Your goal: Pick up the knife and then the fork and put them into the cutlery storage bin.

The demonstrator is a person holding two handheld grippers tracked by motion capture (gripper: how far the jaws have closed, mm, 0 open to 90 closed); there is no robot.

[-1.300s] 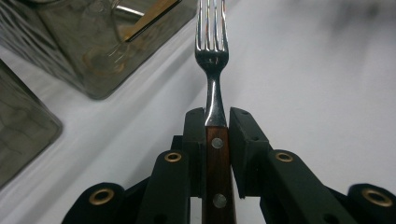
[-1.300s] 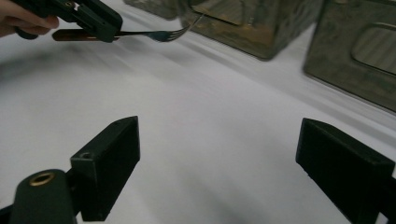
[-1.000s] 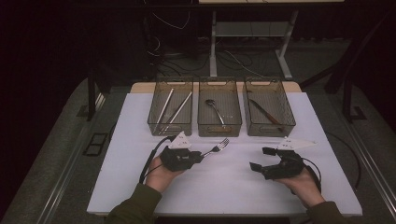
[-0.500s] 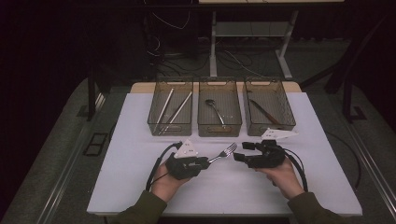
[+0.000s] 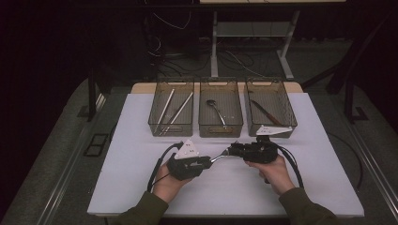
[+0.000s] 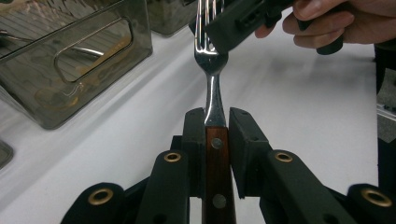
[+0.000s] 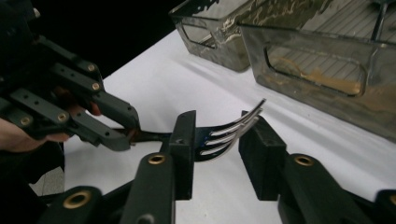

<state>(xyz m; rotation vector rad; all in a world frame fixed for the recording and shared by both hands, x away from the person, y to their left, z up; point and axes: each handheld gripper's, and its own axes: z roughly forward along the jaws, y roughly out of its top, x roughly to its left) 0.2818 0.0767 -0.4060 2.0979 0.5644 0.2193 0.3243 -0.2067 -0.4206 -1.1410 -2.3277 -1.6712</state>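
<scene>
Item: fork (image 6: 212,70), over the table (image 5: 141,187) near its front edge. My left gripper (image 5: 206,162) clamps its wooden handle. Long axis runs toward my right gripper (image 7: 219,140), whose jaws have just been closing round the prongs, gaps remaining.

Dim, dark surroundings; white table (image 5: 141,187) lit overhead, close-ups slightly soft.

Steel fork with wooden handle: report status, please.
Left hand-held gripper shut on fork handle. Right hand-held gripper closing around tines, not pressing yet. Nothing in the way.
</scene>
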